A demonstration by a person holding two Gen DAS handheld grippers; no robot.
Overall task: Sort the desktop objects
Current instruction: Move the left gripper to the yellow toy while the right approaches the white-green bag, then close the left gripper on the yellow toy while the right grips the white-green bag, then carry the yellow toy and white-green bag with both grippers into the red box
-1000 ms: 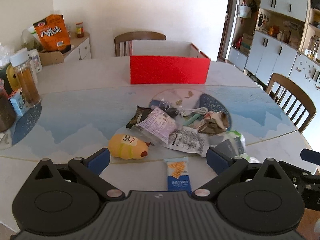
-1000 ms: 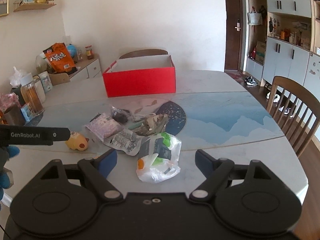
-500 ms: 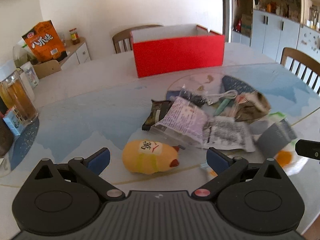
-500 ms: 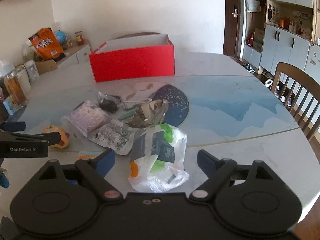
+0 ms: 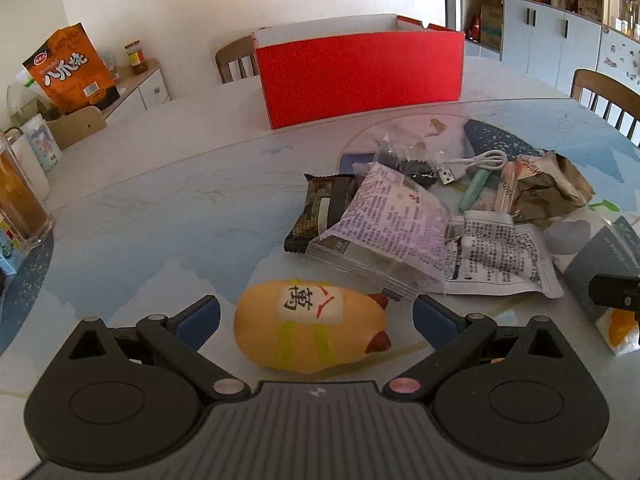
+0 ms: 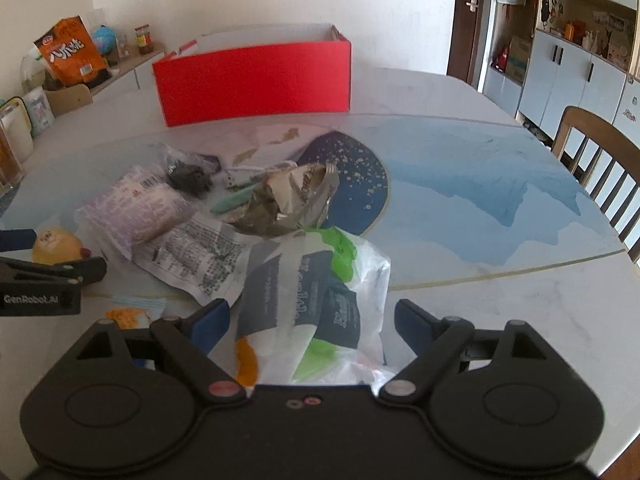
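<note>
A yellow squishy toy (image 5: 310,326) with a red character on it lies on the table, between the blue pads of my left gripper (image 5: 316,316), which stands open and clear of it. My right gripper (image 6: 312,318) is open around a clear plastic bag (image 6: 316,304) of grey, green and orange packets, its pads not pressing. Behind lies a heap: a printed purple pouch (image 5: 394,216), a black snack bar (image 5: 320,210), a white printed packet (image 5: 498,256), a crumpled foil wrapper (image 6: 292,200), a teal pen (image 5: 474,190) and a white USB cable (image 5: 476,164).
A red open box (image 5: 360,76) stands at the table's (image 6: 500,312) far side. Jars and an orange snack bag (image 5: 70,74) crowd the left edge. Wooden chairs (image 6: 600,160) stand right and behind the box. A small blue-and-orange packet (image 6: 134,312) lies near the front edge.
Both grippers have sunk and moved forward toward the heap. The yellow toy now sits between the left pads, and the plastic bag lies between the right pads.
</note>
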